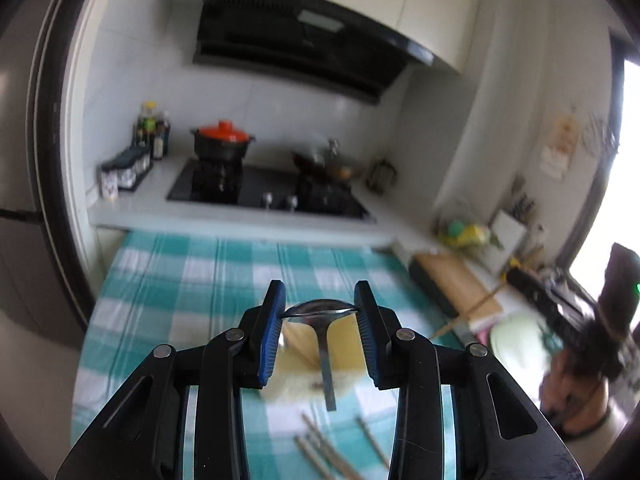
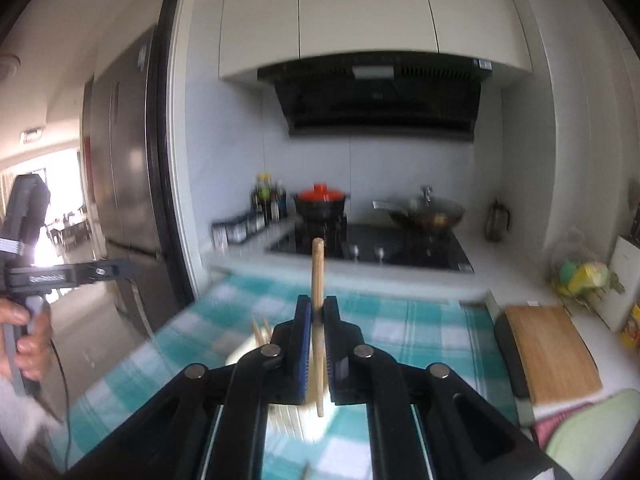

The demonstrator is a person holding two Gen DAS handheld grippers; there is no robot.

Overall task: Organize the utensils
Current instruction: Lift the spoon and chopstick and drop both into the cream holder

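The left gripper (image 1: 320, 308) is clamped on a metal spoon (image 1: 320, 312): the bowl sits crosswise between the blue pads, pinched at its two edges, and the handle hangs down below the jaws, above the checked teal cloth (image 1: 192, 280) that covers the counter. Beneath the spoon lies a blurred pale yellow container (image 1: 348, 344), and several wooden chopsticks (image 1: 320, 448) lie loose on the cloth nearer the camera. The right gripper (image 2: 317, 312) is closed tight on a single wooden chopstick (image 2: 318, 268), which stands nearly upright between the pads, its top sticking up above the fingertips and its lower end reaching down past them. Just left of that gripper more chopstick tips (image 2: 260, 330) poke up from a blurred pale holder. A hand (image 2: 24, 340) at the left edge holds the other gripper's handle.
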